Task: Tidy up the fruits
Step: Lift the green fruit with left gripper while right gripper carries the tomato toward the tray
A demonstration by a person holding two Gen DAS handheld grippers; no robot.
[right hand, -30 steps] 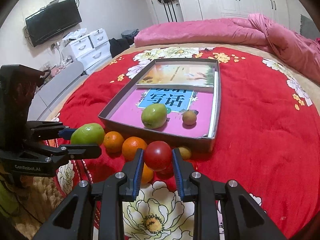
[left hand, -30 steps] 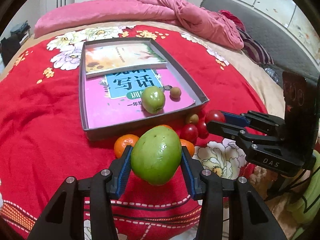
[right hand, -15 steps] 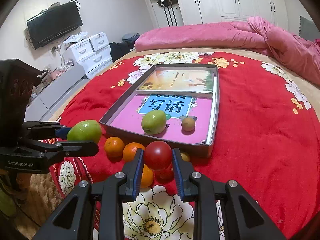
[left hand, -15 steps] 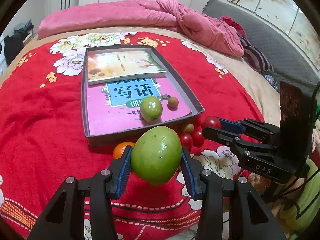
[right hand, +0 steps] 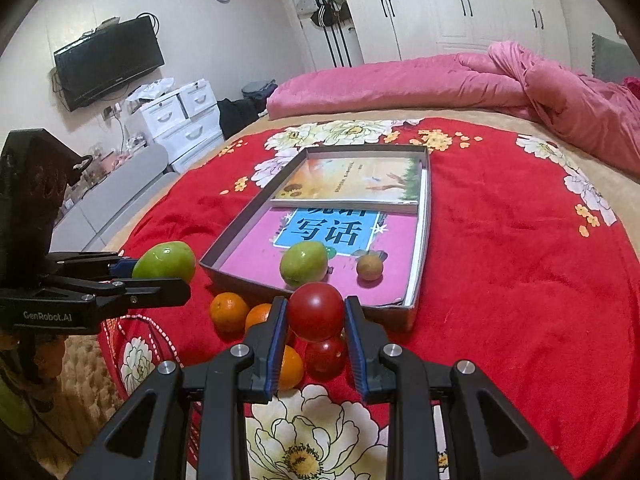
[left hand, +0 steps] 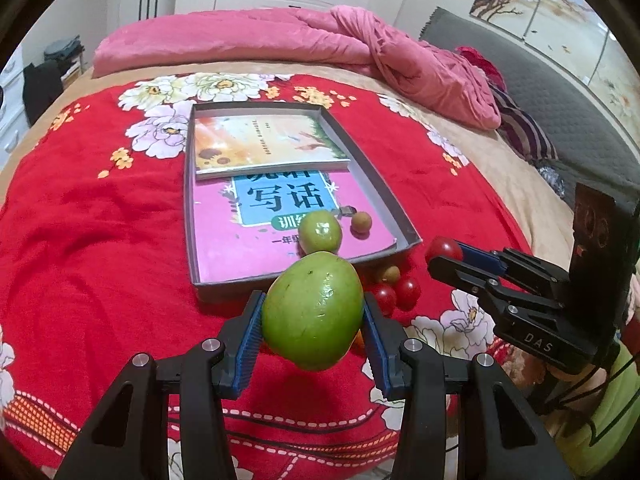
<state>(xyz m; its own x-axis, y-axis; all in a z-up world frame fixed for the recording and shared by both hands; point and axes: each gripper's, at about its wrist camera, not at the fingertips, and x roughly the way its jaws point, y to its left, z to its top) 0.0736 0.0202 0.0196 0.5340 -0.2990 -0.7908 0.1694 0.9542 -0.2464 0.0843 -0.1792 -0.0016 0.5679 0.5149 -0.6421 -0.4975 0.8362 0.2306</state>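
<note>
Red floral bedspread [left hand: 100, 240] ahead of both tools, grey tray [left hand: 404, 224] beyond. My left gripper [left hand: 312, 320] is clamped across a big green fruit [left hand: 312, 316], firm and waxy; my right gripper [right hand: 316, 314] pinches a soft tomato [right hand: 316, 310] mid-girth, gently.

Large green fruit [left hand: 313, 311] clamped between the left fingers [left hand: 247, 340], raised off the bedspread. Red tomato [right hand: 316, 311] pinched between the right fingers [right hand: 276, 344]; oranges [right hand: 229, 312] and tomatoes [right hand: 326, 358] lie below the tips.
</note>
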